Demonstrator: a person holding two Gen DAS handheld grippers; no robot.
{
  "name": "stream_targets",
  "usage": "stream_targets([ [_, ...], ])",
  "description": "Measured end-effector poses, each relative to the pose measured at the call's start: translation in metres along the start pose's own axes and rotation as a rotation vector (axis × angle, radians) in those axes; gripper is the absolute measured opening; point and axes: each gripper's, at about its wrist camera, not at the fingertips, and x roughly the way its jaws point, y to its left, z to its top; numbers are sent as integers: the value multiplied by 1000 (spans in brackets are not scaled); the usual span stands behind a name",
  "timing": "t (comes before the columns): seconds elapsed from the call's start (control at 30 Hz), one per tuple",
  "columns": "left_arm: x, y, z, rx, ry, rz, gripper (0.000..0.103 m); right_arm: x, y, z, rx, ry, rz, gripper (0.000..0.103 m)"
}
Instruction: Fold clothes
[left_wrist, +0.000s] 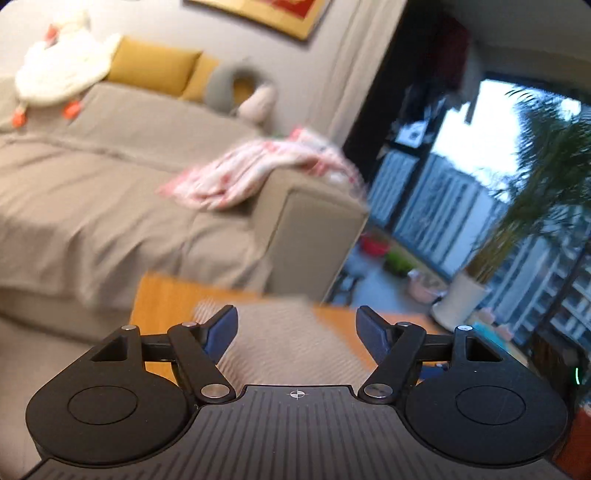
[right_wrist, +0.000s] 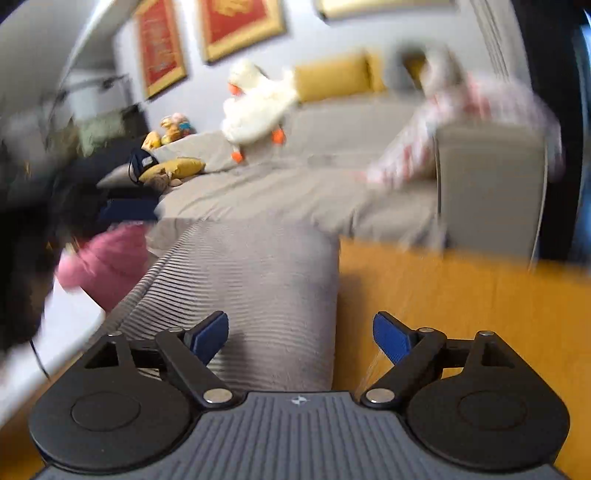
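A grey ribbed garment lies folded on the orange wooden table, with a straight right edge. My right gripper hovers open above its near end, the left finger over the cloth and the right finger over bare wood. In the left wrist view the same garment lies under my left gripper, which is open with nothing between its blue pads. Both views are blurred by motion.
A beige sofa stands behind the table, with a pink-and-white cloth draped over its armrest, a white goose plush and yellow cushions. A pink sleeve shows at the left. A potted palm stands by the window.
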Motion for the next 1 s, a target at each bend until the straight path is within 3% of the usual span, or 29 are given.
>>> stream_targets([
  [0.1, 51, 12, 0, -2, 125, 33, 72, -4, 26, 0, -100, -29, 42, 85],
  [0.17, 90, 24, -13, -17, 244, 77, 66, 8, 37, -9, -153, 27, 23, 85],
  [0.23, 98, 26, -15, -8, 236, 66, 67, 17, 44, -15, -186, 73, 8, 90],
  [0.37, 103, 20, -15, 12, 247, 87, 67, 25, 31, -11, -87, 115, 17, 100],
  [0.53, 94, 16, -17, 19, 238, 111, 67, 24, 13, -15, 31, 157, 42, 103],
  [0.7, 67, -3, -15, 36, 204, 162, 67, 6, 12, -24, 73, 135, -1, 103],
  [0.77, 45, -14, -17, 25, 168, 172, 73, -1, 11, -29, 88, 123, -23, 103],
  [0.83, 19, -27, -26, 13, 119, 173, 81, -9, 11, -33, 104, 111, -44, 103],
  [0.9, -9, -41, -45, -1, 98, 145, 83, -17, 10, -37, 119, 99, -65, 103],
  [1.0, -29, -53, -74, -7, 133, 141, 83, -29, 9, -41, 154, 87, -108, 103],
])
